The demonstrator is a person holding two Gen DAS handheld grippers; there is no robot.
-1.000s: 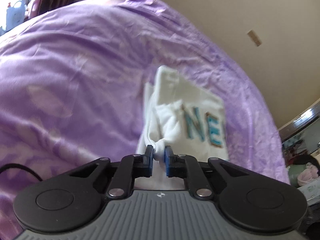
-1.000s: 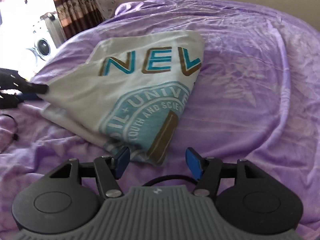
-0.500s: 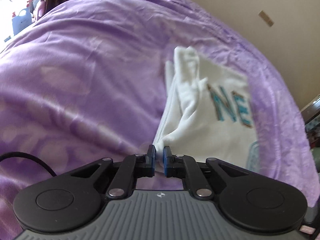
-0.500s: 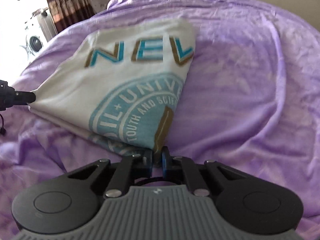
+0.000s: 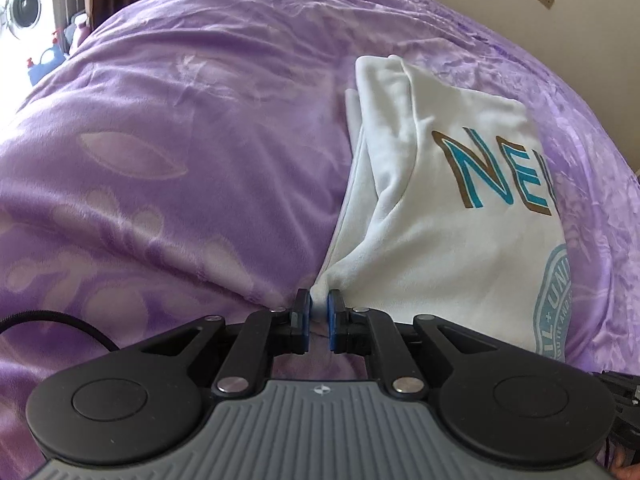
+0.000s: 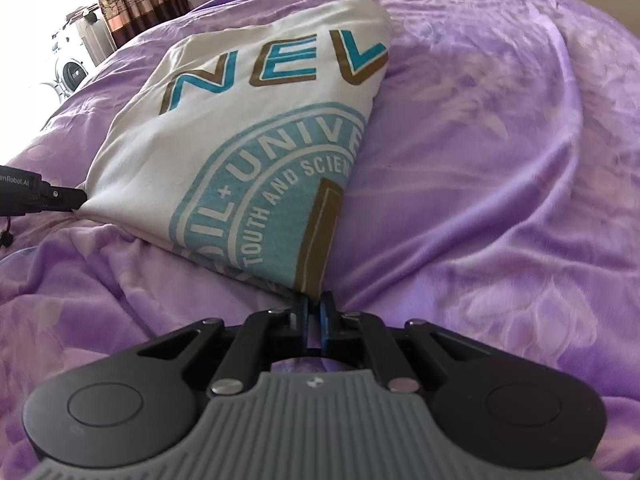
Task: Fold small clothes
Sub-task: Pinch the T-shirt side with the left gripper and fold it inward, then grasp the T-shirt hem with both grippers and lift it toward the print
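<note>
White printed shirt (image 6: 248,148) lies half-folded on the purple bed (image 6: 500,160), left hand-held gripper (image 5: 319,308) and right hand-held gripper (image 6: 315,306) each clamped on a near corner; best lift both evenly, carrying the hem toward the lettering.

Both wrist views low, close over bed (image 5: 180,128), facing forward; share white shirt (image 6: 224,148).

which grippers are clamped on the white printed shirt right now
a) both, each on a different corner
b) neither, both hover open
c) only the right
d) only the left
a: the left gripper pinches one corner of the shirt and the right gripper is shut on another near corner.
</note>
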